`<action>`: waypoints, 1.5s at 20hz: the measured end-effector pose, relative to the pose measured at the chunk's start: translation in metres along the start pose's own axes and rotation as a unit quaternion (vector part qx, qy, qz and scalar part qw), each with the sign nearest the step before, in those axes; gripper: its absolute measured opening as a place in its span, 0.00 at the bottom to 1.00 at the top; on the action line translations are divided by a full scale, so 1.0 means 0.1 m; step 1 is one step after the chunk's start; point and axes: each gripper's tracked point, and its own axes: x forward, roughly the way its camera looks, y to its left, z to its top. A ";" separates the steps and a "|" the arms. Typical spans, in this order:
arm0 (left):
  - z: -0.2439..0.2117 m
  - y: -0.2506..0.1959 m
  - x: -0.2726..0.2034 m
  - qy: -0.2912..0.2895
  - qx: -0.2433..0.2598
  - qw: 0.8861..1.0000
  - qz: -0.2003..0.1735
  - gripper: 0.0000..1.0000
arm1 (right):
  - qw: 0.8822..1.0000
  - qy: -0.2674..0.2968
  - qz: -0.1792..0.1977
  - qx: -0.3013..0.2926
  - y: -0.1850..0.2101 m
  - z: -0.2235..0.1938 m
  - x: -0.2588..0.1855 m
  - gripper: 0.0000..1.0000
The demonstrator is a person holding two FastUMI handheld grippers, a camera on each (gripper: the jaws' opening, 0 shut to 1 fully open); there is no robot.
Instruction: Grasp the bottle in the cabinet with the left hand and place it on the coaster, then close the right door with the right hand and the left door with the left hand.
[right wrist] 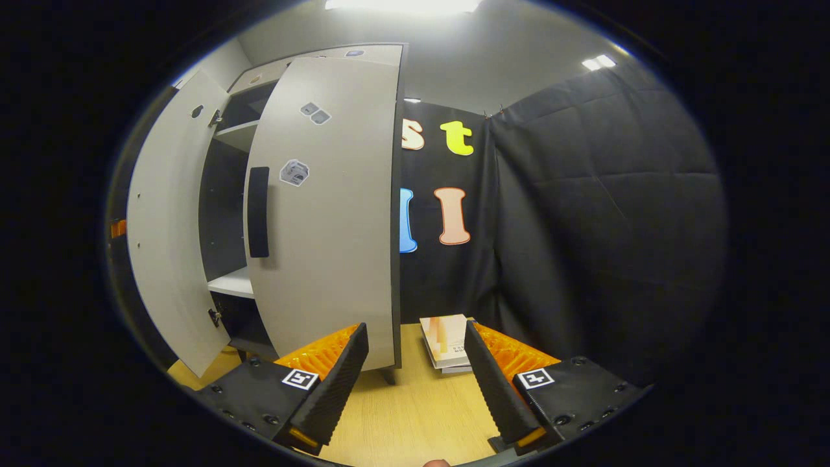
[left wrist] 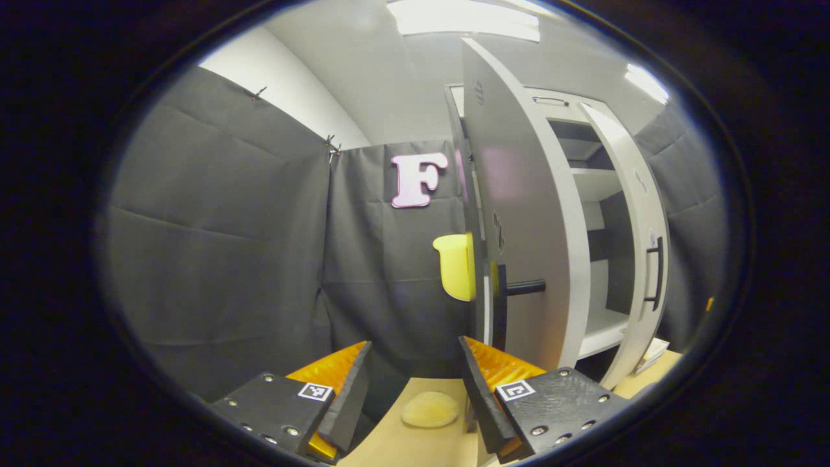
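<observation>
Both doors open, both hand-held grippers spread and empty.
Coaster (left wrist: 430, 409) lies bare on the counter (left wrist: 415, 444) at 6 o'clock; bottle unseen (shelves look empty), so left gripper (left wrist: 415, 395) should swing toward 3 o'clock around the left door (left wrist: 519, 214).

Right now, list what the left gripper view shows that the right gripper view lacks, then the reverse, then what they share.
Left gripper view has the round coaster on the table between its open fingers, and the left door edge-on with its dark handle.

Right gripper view has a stack of books on the table beside the cabinet, and the right door's outer face with its handle and stickers.

Shared: the white cabinet with both doors open, its shelves, the wooden table. I can't make out the bottle.
</observation>
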 end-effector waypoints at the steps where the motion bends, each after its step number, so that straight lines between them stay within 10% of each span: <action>1: 0.00 -0.07 -0.01 -0.002 0.000 1.000 -0.004 0.76 | 1.000 -0.001 -0.001 -0.002 -0.04 0.01 -0.01 0.95; 30: 0.06 -1.62 0.22 -0.010 -0.027 0.996 -0.087 0.77 | 0.999 -0.008 -0.044 -0.006 -0.92 0.05 -0.26 0.95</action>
